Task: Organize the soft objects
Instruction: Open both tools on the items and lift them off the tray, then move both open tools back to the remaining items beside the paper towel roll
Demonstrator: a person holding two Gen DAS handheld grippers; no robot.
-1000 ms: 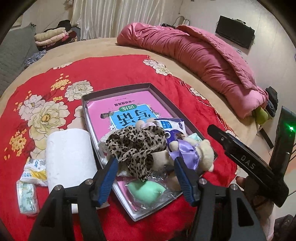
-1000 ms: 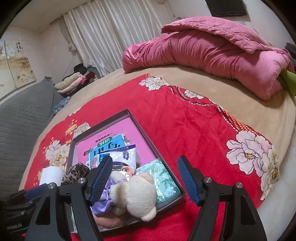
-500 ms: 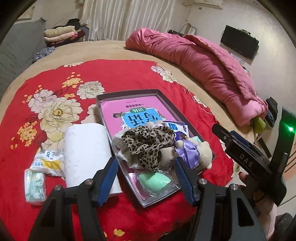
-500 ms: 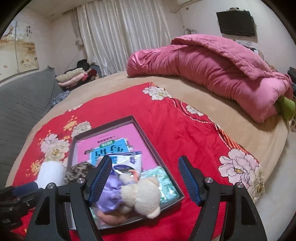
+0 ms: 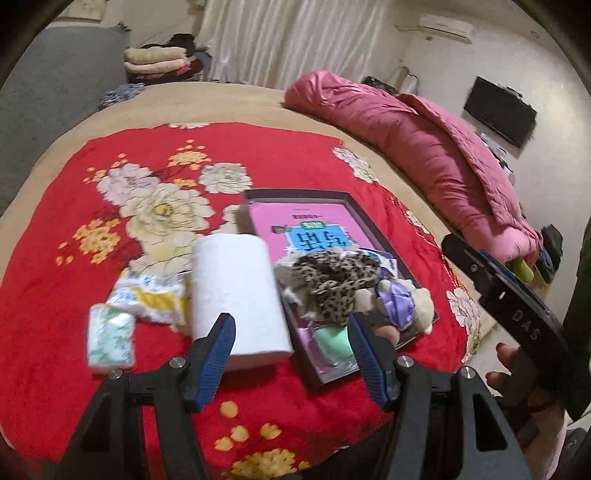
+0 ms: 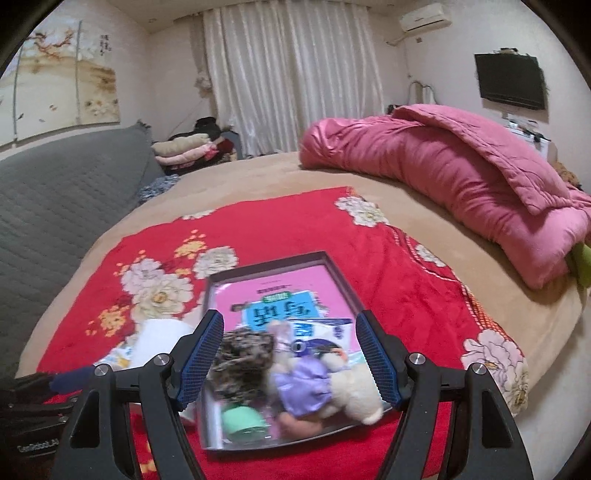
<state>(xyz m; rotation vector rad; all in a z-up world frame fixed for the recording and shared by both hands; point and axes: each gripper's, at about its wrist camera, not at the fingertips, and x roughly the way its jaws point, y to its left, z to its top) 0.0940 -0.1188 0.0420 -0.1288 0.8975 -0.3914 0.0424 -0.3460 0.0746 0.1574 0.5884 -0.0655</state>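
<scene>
Two sets of tongs hang over a bed w/ nothing between them: left tongs w/ blue pads wide apart, right tongs likewise apart, both empty. Bed has a tan cover and on it a red floral blanket w/ big white and yellow flowers. On the blanket sits a shallow dark tray lined w/ a pink sheet bearing a blue label; piled at its near end are the soft things: leopard-print scarf, cream plush bear in purple dress, mint-green sponge, some plastic packets. Just left of the tray, touching its edge, lies a white paper roll; beside that a crumpled white-yellow packet and a small tissue pack. Far side of bed: rolled pink quilt. Room: white curtains, grey quilted headboard at left, folded clothes stack, wall TV, AC unit, painted panel on wall.
</scene>
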